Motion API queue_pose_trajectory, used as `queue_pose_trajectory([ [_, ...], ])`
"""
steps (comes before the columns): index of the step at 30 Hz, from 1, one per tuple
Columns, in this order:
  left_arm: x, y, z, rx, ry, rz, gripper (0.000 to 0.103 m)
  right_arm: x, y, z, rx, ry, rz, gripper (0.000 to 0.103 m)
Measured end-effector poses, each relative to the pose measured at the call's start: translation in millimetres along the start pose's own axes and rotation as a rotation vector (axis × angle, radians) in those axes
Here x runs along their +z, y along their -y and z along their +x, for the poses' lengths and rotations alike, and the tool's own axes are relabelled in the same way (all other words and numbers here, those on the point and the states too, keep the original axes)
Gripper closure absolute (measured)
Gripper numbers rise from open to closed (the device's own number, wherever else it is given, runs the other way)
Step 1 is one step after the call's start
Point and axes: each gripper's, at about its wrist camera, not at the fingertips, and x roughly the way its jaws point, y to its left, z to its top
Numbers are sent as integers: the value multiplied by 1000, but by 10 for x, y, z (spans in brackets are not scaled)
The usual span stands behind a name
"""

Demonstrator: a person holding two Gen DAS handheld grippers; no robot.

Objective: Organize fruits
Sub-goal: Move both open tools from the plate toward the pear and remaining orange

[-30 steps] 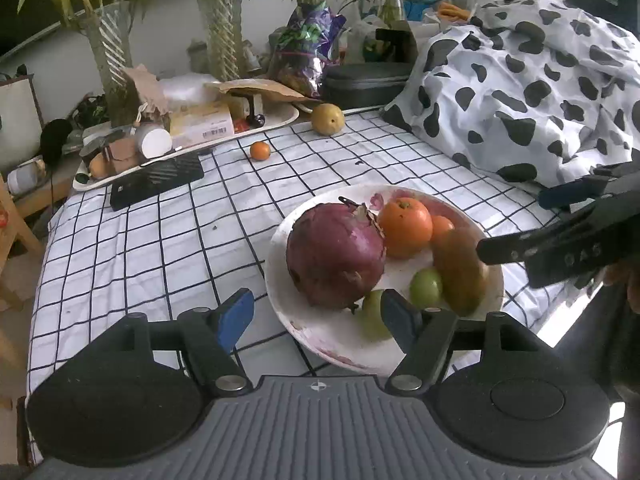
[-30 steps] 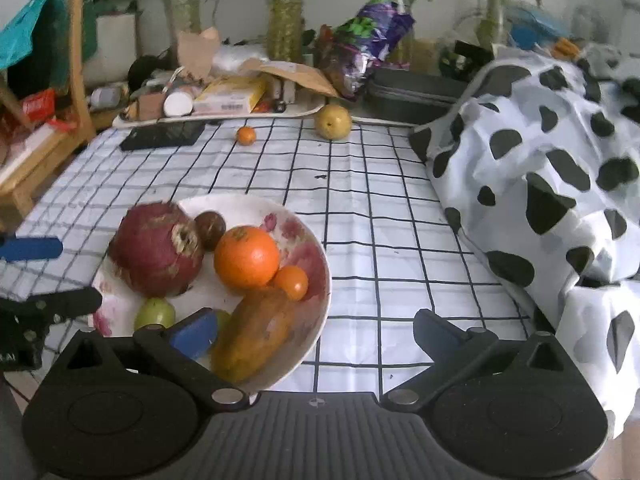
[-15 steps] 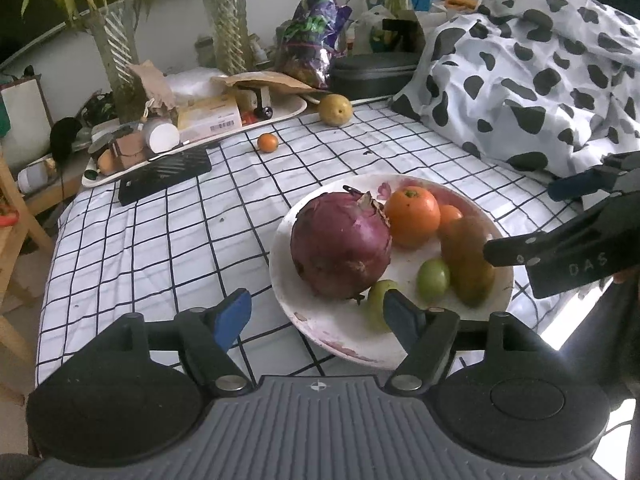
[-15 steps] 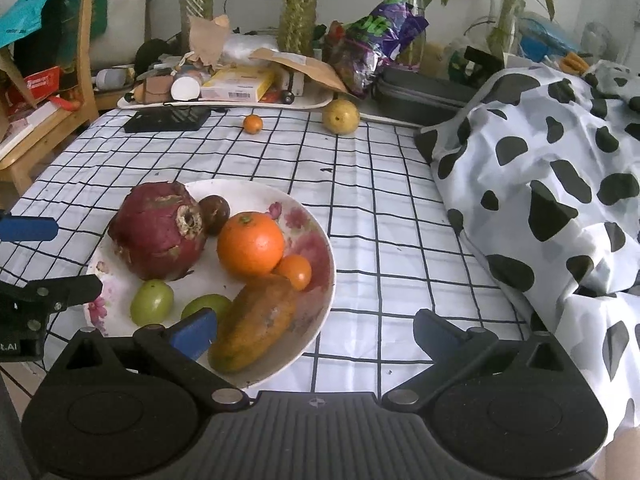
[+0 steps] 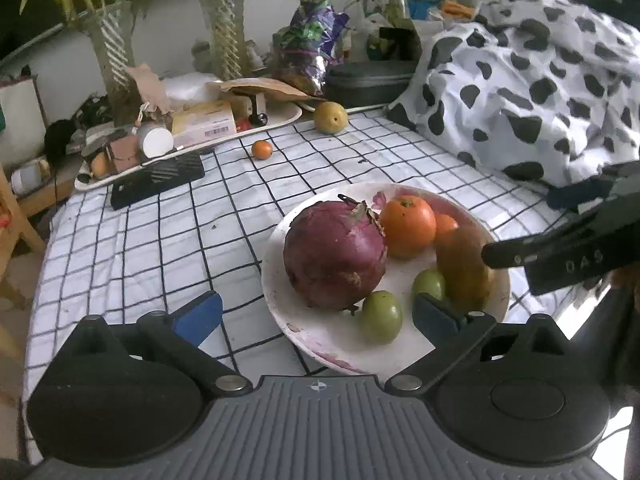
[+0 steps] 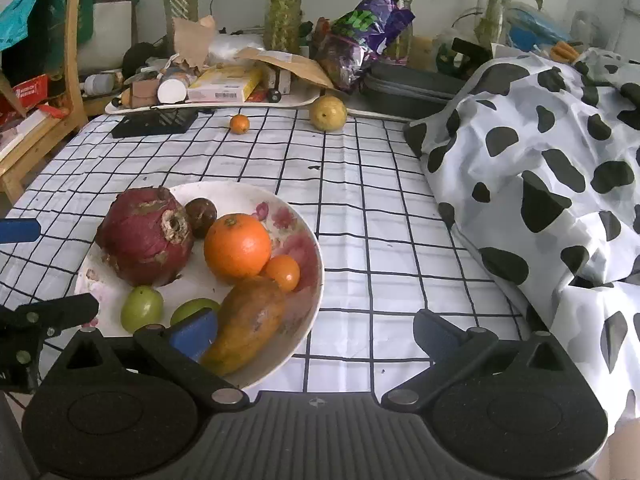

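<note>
Our left gripper has just been opening its jaws to full width around the plate, gripping nothing. Our right gripper also stands wide and empty. The plate sits at the counter's near edge; a yellow fruit and small orange lie by the far edge.

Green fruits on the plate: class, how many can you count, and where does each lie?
2. One green fruit lies at the plate's near edge, below the big red fruit; the other sits beside it, against the brown-orange long fruit. More may be hidden.
</note>
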Motion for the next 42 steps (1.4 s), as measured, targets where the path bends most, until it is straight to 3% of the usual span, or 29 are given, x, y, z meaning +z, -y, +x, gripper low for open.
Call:
queue_pose_trajectory([
  [7, 53, -22, 2, 19, 6, 28, 0, 29, 37, 21, -7, 3, 19, 0],
  [17, 183, -277, -3, -57, 81, -95, 0, 166, 106, 90, -21, 38, 25, 0],
  [42, 547, -641, 629, -98, 127, -149, 1, 658, 336, 587, -72, 57, 17, 0],
])
